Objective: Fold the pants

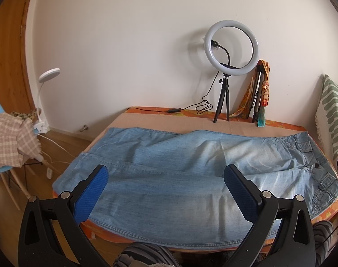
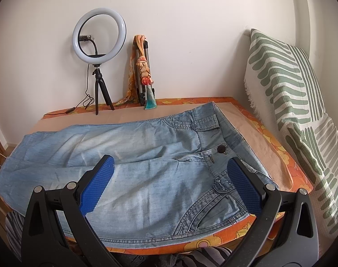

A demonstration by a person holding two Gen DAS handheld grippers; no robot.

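Light blue denim pants (image 1: 180, 171) lie flat across the table, waistband to the right, legs to the left. They also show in the right wrist view (image 2: 146, 155), with the dark button (image 2: 221, 149) at the fly. My left gripper (image 1: 165, 171) is open and empty, held above the near leg section. My right gripper (image 2: 170, 163) is open and empty, held above the near hip and front pocket (image 2: 213, 209). Neither gripper touches the cloth.
The table has an orange floral cover (image 2: 291, 162). A ring light on a tripod (image 1: 231, 49) and a folded tripod with a scarf (image 1: 261, 93) stand at the back wall. A green-striped cushion (image 2: 298, 102) leans at the right. A chair with cloth (image 1: 10, 140) stands at the left.
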